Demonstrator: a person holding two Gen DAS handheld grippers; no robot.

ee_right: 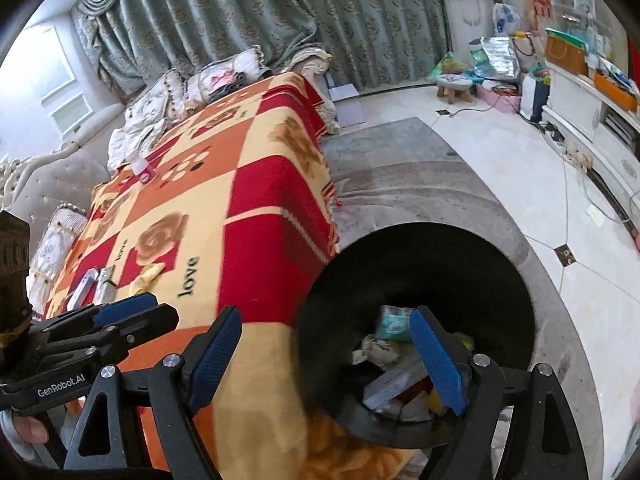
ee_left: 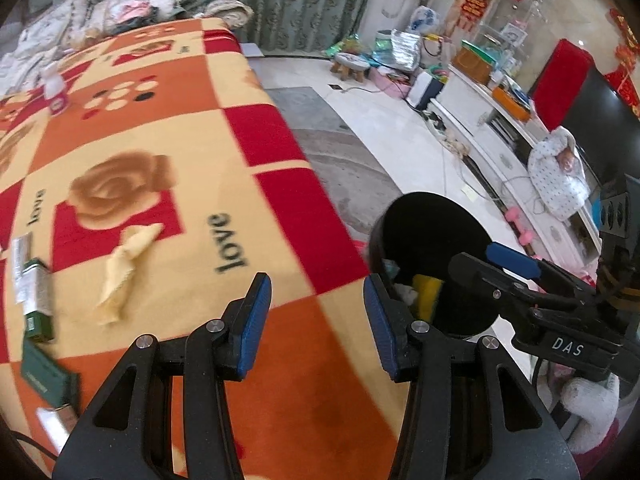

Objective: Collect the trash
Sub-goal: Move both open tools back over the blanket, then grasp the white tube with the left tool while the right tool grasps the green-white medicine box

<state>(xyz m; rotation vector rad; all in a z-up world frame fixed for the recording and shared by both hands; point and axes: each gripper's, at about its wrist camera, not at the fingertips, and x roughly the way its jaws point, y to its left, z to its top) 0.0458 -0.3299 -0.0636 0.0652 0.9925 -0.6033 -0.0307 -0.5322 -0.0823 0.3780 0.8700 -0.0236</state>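
Note:
A black trash bin [ee_right: 440,260] stands on the floor beside a blanket-covered table [ee_right: 256,200]. Inside it lie a teal tissue pack [ee_right: 394,322], crumpled paper [ee_right: 376,350] and a white box [ee_right: 396,386]. My right gripper [ee_right: 328,360] hangs open over the bin's near rim, nothing between its pads. My left gripper [ee_left: 318,324] is open and empty over the table's edge [ee_left: 180,140], next to the bin [ee_left: 428,232]. On the blanket lie a crumpled yellow tissue [ee_left: 124,268], green boxes [ee_left: 36,300] and a small white bottle [ee_left: 56,88].
A grey rug [ee_right: 400,168] lies under the bin on a pale tiled floor. A white TV cabinet [ee_left: 500,140] with a bundled doll [ee_left: 560,176] runs along the right. Bags and a small stool [ee_right: 454,86] crowd the far corner. Cushions [ee_right: 160,100] and green curtains stand behind the table.

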